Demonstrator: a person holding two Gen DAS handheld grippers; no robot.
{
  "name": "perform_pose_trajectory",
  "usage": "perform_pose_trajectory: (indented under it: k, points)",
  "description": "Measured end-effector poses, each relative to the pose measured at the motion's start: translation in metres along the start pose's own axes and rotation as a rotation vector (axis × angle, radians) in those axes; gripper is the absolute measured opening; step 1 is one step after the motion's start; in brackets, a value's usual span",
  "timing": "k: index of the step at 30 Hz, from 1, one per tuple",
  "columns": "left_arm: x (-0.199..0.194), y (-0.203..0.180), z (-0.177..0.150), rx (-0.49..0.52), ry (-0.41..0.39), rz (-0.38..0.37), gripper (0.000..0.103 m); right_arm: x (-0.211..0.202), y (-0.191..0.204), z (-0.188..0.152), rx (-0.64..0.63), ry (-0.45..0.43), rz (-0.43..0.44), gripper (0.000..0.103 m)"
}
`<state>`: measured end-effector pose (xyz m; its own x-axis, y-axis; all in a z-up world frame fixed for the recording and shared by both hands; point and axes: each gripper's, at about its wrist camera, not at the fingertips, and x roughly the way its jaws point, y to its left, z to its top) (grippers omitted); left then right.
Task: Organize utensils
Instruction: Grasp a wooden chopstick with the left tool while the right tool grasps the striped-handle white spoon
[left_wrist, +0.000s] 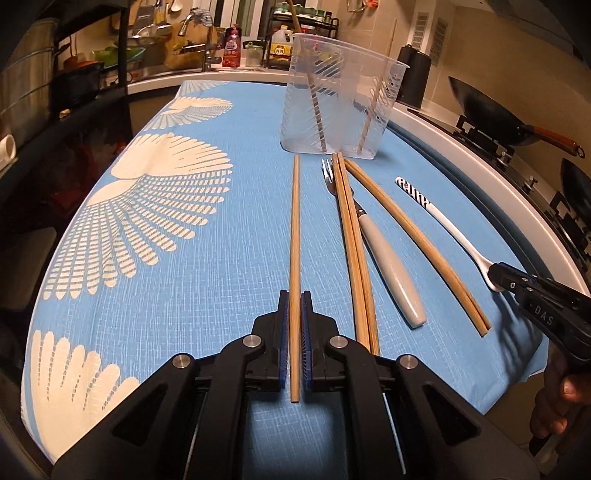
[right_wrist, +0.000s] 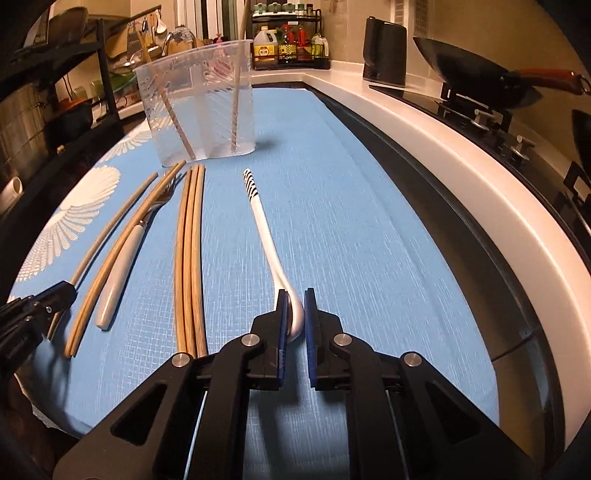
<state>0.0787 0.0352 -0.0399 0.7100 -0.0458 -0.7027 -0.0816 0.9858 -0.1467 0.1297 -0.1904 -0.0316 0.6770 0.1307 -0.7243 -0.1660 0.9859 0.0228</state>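
**A:** Two grippers, both busy. Our left gripper (left_wrist: 295, 306) has its pads pinched on a single chopstick (left_wrist: 294, 229), which runs straight ahead toward the cup (left_wrist: 343, 99).

**B:** Yep, and our right gripper (right_wrist: 295, 308) has its fingers closed around the bowl end of the white spoon (right_wrist: 267, 236), handle lying on the blue cloth (right_wrist: 351, 221).

**A:** Between them we've got the fork (left_wrist: 384, 254) with chopsticks lying over its neck, plus another chopstick bundle (left_wrist: 417, 243) just beside it.

**B:** Cup's upright at the far end with a couple of sticks leaning inside. Wok (right_wrist: 476, 81) sits on the stove off to our right.
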Motion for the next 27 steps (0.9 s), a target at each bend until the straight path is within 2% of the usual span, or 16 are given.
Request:
perform_pose_trajectory:
  k: [6, 11, 23, 27]
  points:
    - [0.000, -0.003, -0.001, 0.007, -0.007, 0.009, 0.006, 0.002, -0.004, -0.005, 0.070, -0.009, 0.086, 0.016]
    - [0.000, -0.004, -0.002, 0.010, -0.012, 0.011, 0.007, 0.001, -0.004, -0.012, 0.101, -0.061, 0.106, 0.015]
    - [-0.001, -0.008, -0.003, 0.039, -0.024, 0.035, 0.006, -0.003, 0.009, -0.018, 0.028, -0.111, 0.062, 0.012]
    - [-0.002, -0.008, -0.004, 0.037, -0.025, 0.034, 0.006, -0.006, 0.003, -0.018, 0.055, -0.113, 0.055, 0.012]
